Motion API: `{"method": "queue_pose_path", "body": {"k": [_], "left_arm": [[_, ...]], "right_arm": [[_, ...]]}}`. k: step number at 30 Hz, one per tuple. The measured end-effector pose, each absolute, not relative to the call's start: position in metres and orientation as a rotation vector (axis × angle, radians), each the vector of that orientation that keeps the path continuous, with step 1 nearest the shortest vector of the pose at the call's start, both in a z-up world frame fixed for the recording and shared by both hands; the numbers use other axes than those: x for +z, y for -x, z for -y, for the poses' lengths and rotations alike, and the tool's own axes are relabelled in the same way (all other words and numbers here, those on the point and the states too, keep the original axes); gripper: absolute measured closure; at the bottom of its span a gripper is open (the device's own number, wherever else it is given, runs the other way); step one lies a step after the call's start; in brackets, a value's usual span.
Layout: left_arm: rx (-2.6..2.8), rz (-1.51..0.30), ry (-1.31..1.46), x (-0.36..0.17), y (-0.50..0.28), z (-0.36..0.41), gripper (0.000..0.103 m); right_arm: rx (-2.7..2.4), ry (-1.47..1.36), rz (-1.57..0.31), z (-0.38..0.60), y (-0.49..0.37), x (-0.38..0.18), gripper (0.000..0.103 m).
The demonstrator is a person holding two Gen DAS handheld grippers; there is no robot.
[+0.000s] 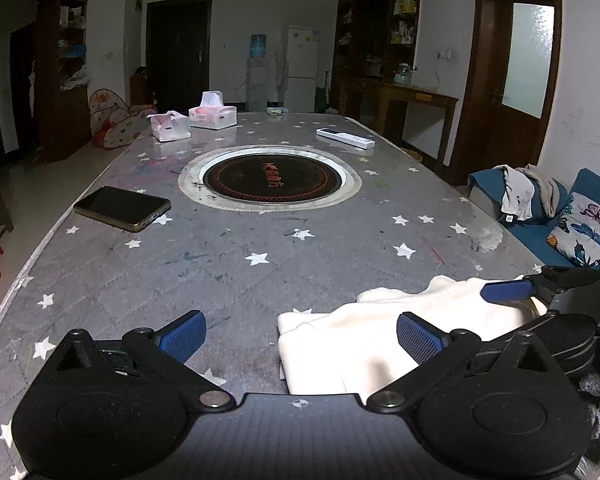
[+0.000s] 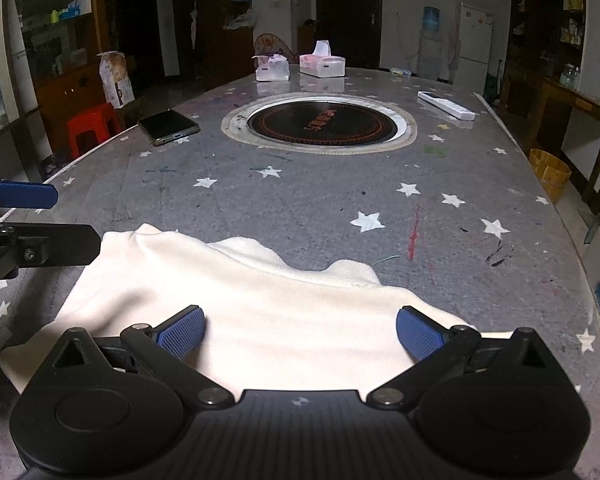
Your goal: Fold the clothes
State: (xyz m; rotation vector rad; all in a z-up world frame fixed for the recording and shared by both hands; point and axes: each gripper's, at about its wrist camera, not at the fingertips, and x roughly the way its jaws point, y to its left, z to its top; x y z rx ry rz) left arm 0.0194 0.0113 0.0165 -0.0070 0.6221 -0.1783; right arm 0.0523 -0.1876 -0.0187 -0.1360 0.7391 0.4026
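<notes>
A cream-white garment (image 2: 260, 304) lies bunched on the near end of the grey star-patterned table (image 2: 320, 208). My right gripper (image 2: 300, 332) is open, its blue pads straddling the cloth just above it. The garment also shows in the left wrist view (image 1: 360, 332), low and to the right. My left gripper (image 1: 300, 336) is open and empty at the garment's left edge, its right pad over the cloth. The right gripper's blue finger (image 1: 508, 290) shows at the right of the left wrist view.
A black phone (image 1: 122, 208) lies at the left of the table. A round black cooktop (image 1: 270, 178) is set in the middle. Two tissue boxes (image 1: 212, 114) and a white power strip (image 1: 345, 138) lie at the far end. A blue sofa with clothes (image 1: 540, 208) stands at the right.
</notes>
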Motion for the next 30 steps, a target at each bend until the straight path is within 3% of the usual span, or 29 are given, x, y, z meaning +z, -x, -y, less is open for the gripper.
{"method": "queue_pose_path", "body": {"k": [30], "left_arm": [[-0.167, -0.636, -0.014, 0.021, 0.018, 0.001, 0.000]], "right_arm": [[0.299, 0.169, -0.686, 0.208, 0.011, 0.005, 0.000]]}}
